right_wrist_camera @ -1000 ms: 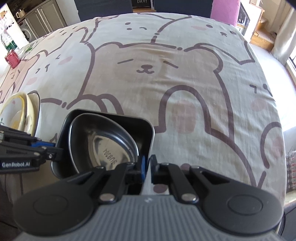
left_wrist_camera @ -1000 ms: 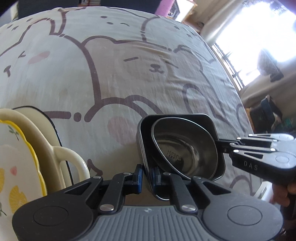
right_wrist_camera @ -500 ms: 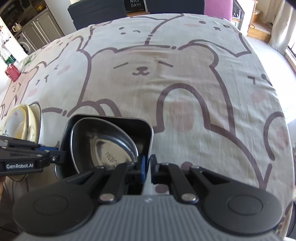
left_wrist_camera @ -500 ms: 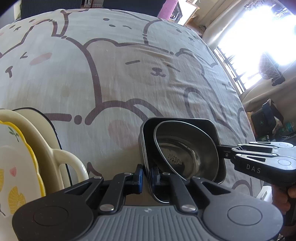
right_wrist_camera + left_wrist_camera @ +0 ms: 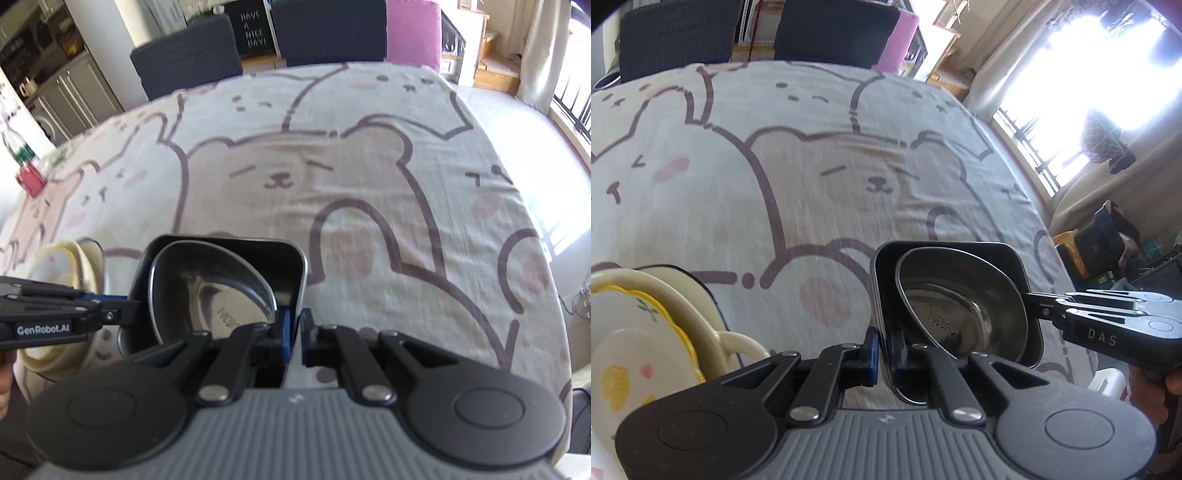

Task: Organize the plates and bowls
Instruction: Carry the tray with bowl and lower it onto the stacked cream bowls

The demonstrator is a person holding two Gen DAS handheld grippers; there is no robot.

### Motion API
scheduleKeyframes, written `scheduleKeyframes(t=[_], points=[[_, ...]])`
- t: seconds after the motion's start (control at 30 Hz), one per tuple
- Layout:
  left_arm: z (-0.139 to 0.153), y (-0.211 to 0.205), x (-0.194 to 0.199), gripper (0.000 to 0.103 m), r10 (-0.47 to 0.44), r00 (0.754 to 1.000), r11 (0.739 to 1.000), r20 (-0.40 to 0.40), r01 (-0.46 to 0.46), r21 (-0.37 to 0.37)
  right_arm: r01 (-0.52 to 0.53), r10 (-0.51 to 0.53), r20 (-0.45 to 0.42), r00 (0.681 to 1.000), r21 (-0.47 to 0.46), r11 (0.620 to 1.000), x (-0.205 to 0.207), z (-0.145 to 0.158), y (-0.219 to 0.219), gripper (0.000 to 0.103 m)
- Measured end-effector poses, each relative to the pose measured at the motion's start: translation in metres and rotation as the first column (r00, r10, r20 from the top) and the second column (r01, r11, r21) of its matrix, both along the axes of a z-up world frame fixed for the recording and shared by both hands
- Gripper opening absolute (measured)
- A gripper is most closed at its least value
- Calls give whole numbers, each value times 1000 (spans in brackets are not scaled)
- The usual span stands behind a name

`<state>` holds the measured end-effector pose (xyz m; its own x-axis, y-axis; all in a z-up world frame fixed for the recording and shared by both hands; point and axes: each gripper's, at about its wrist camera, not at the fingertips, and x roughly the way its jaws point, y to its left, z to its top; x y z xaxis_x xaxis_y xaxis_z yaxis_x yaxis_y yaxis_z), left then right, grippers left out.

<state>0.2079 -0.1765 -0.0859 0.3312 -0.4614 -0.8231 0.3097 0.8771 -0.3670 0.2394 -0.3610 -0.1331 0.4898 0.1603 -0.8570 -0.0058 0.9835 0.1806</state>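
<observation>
A black square dish (image 5: 1012, 266) with a steel bowl (image 5: 960, 310) leaning inside it is held above the tablecloth between both grippers. My left gripper (image 5: 882, 350) is shut on the dish's left rim. My right gripper (image 5: 293, 332) is shut on its right rim (image 5: 301, 280); the steel bowl (image 5: 221, 280) shows there too. A yellow-rimmed plate (image 5: 631, 350) and a cream handled dish (image 5: 701, 332) stand stacked at the left in the left wrist view.
The bear-print tablecloth (image 5: 332, 166) covers the table. Dark chairs (image 5: 192, 66) and a purple chair (image 5: 413, 33) stand at the far edge. A red item (image 5: 31, 177) sits at the far left. The table's right edge (image 5: 1027, 192) faces a bright window.
Both grippers have lifted and tilted up with the black dish and steel bowl between them; more of the room beyond the table shows. Both grips are unchanged.
</observation>
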Motion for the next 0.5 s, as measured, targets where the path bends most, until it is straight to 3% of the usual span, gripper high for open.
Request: scheduleKeyframes(t=[0.5], points=[[45, 78, -19, 5, 80, 991, 996, 111, -76, -36, -58, 51, 112, 992, 63, 996, -3, 40, 62, 7]])
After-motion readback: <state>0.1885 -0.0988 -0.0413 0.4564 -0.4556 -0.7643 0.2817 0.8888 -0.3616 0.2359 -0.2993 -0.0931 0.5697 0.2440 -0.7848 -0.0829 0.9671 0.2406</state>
